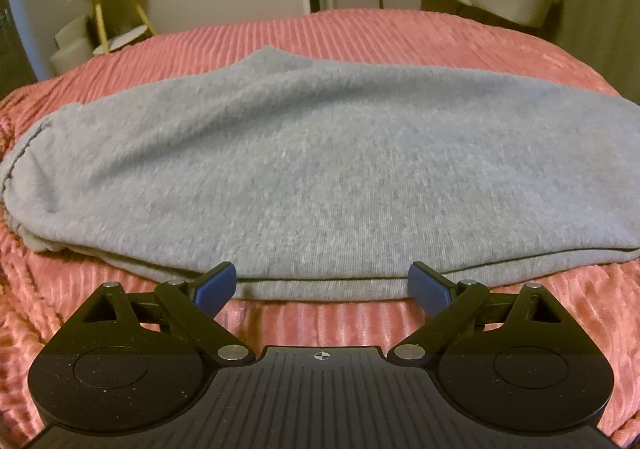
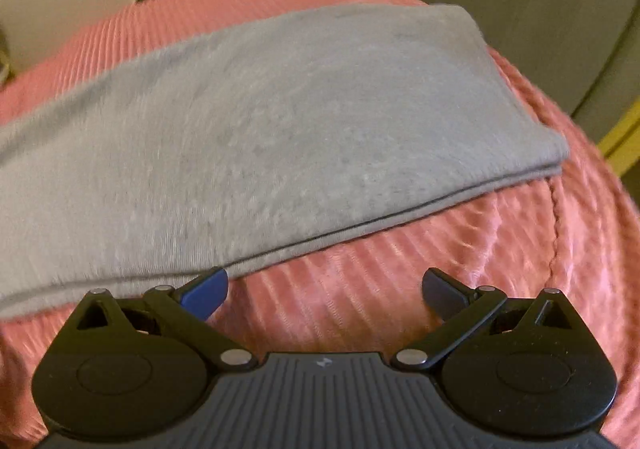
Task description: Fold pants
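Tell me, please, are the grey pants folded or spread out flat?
Folded: the grey pants lie on the pink bedspread with stacked layers along the near edge.

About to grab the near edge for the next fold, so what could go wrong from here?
1. The grey pants lie in stacked layers along the near edge; the open left tongs may pinch only the top one.
2. The right tongs hang open over the pink bedspread, beside the pants, and may catch it instead.

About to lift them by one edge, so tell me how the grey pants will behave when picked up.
The grey pants look like soft knit, so they will probably droop. Two stacked layers show along the near edge, so gripping one may undo the fold. The ribbed pink bedspread may resist sliding.
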`<state>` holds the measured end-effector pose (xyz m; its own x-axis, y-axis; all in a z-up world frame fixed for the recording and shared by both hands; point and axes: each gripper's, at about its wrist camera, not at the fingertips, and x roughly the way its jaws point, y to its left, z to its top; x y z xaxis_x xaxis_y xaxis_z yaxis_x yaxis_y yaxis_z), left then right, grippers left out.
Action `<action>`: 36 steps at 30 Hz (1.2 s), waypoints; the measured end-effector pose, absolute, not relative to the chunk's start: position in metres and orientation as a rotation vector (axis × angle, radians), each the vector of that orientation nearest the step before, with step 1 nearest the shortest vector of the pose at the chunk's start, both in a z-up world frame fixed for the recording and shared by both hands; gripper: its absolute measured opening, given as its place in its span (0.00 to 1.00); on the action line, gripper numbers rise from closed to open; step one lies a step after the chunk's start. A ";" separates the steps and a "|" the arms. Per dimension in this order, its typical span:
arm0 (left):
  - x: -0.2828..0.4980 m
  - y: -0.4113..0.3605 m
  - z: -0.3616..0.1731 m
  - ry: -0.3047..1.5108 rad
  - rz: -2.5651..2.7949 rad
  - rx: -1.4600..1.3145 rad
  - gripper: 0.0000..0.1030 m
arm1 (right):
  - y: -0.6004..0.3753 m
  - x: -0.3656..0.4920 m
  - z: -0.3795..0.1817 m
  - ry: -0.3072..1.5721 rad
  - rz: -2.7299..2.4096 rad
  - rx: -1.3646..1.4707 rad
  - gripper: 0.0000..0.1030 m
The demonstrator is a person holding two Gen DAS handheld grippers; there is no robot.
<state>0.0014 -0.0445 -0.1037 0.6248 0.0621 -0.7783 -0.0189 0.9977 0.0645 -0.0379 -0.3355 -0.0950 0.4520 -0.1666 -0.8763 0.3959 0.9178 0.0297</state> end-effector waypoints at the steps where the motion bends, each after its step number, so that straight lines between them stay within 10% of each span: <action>1: 0.001 -0.045 -0.104 0.894 0.049 0.056 0.94 | -0.345 -0.041 -0.093 1.040 -0.339 0.301 1.00; 18: 0.020 -0.046 -0.116 0.936 0.087 0.046 0.94 | -0.536 -0.117 -0.131 0.573 -0.319 1.259 0.97; 24: 0.018 -0.046 -0.112 0.909 0.073 0.041 0.94 | -0.546 -0.099 -0.136 0.560 -0.329 1.188 0.79; 30: 0.000 -0.044 -0.080 0.682 -0.046 -0.054 0.94 | -0.550 -0.083 -0.155 0.587 -0.359 1.142 0.40; 36: 0.046 -0.057 -0.118 0.944 -0.043 -0.094 0.86 | -0.553 -0.094 -0.163 0.553 -0.375 1.186 0.29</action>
